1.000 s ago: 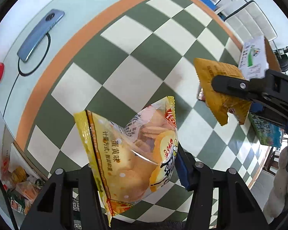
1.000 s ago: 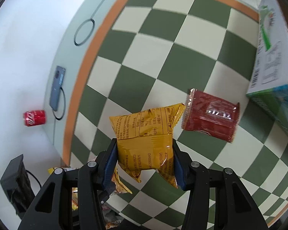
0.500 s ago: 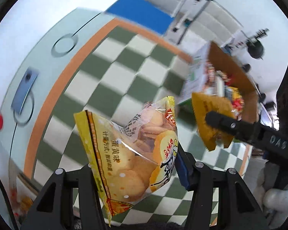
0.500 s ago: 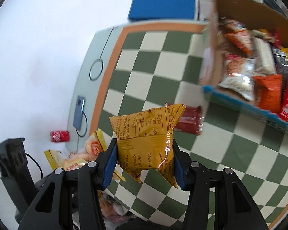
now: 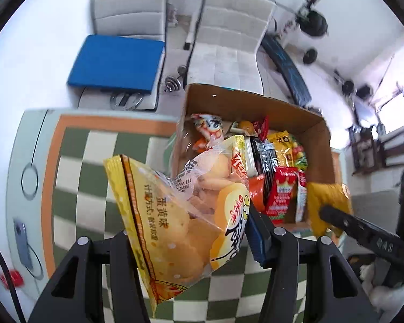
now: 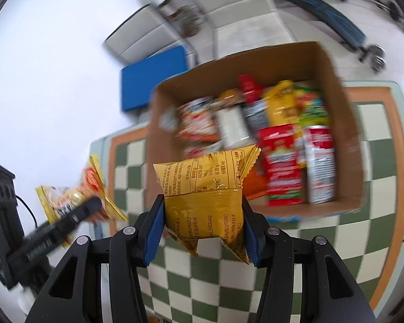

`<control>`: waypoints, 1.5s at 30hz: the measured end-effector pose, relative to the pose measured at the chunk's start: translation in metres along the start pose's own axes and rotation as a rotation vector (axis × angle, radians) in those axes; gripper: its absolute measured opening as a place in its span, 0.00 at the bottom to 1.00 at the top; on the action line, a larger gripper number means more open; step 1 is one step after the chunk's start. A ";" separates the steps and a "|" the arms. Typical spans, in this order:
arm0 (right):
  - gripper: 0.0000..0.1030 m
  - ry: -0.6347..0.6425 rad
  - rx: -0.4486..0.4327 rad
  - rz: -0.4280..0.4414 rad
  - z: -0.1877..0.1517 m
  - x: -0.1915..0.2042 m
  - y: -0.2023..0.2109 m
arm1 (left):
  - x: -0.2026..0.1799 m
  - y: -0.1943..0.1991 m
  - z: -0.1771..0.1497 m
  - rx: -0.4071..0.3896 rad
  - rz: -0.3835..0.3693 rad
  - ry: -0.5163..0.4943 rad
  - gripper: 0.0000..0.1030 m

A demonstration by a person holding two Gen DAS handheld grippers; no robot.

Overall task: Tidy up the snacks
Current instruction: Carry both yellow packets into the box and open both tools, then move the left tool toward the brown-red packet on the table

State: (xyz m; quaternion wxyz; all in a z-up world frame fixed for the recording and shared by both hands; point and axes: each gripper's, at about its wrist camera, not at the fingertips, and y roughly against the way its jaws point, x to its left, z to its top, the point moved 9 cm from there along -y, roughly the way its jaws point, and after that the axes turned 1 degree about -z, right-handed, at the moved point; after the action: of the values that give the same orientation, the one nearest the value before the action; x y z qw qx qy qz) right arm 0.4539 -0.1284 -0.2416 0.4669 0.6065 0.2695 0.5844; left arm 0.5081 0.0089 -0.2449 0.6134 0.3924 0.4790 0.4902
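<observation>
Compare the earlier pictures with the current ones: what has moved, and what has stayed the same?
Both grippers have swung from over the checkered mat toward the cardboard box of snacks. Unchanged: left gripper grips the biscuit bag, right gripper the yellow packet.

Bright, even daylight fills both my views; the white floor beyond my tongs washes out almost to blank. Past my left tongs, windows (image 5: 387, 107) far to the right glow pale. The clear wrapper of the biscuit bag (image 5: 185, 210) in my left tongs catches soft glare, and the yellow packet (image 6: 207, 193) in my right tongs shows small glints at its crease. Both stay sharp. Ahead of my right tongs the cardboard box (image 6: 344, 123) and its snacks smear with motion blur. Fisheye bending curves the checkered surface (image 6: 218, 290), and black corners frame each view.
</observation>
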 end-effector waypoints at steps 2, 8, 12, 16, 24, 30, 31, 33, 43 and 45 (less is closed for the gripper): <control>0.52 -0.039 0.004 -0.026 0.010 -0.024 -0.002 | -0.006 -0.019 0.016 0.034 0.016 -0.015 0.50; 0.52 -0.119 0.047 -0.097 0.022 -0.079 -0.022 | -0.017 -0.073 0.042 0.132 0.093 -0.064 0.50; 0.52 -0.143 0.079 -0.124 0.024 -0.100 -0.035 | -0.024 -0.096 0.048 0.178 0.125 -0.091 0.50; 0.53 -0.145 0.105 -0.151 0.022 -0.111 -0.045 | -0.028 -0.109 0.051 0.208 0.139 -0.102 0.51; 0.60 -0.160 0.165 -0.178 0.016 -0.120 -0.066 | -0.025 -0.125 0.056 0.268 0.163 -0.100 0.52; 0.80 -0.168 0.184 -0.187 0.015 -0.116 -0.071 | -0.018 -0.127 0.052 0.286 0.137 -0.049 0.70; 0.80 -0.164 0.183 -0.187 0.015 -0.115 -0.071 | -0.018 -0.126 0.052 0.284 0.133 -0.047 0.80; 0.85 -0.165 0.179 -0.187 0.015 -0.113 -0.070 | -0.015 -0.124 0.050 0.281 0.126 -0.036 0.87; 0.92 -0.123 0.120 -0.225 0.014 -0.092 -0.062 | -0.018 -0.084 0.041 0.127 0.112 -0.068 0.87; 0.92 -0.092 0.085 -0.242 0.015 -0.086 -0.056 | -0.019 -0.072 0.035 0.080 0.109 -0.080 0.87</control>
State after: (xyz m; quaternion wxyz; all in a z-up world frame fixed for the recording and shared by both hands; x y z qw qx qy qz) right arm 0.4659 -0.1836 -0.3286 0.5198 0.6151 0.3431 0.4835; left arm 0.5576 -0.0258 -0.3009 0.5883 0.4615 0.4514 0.4870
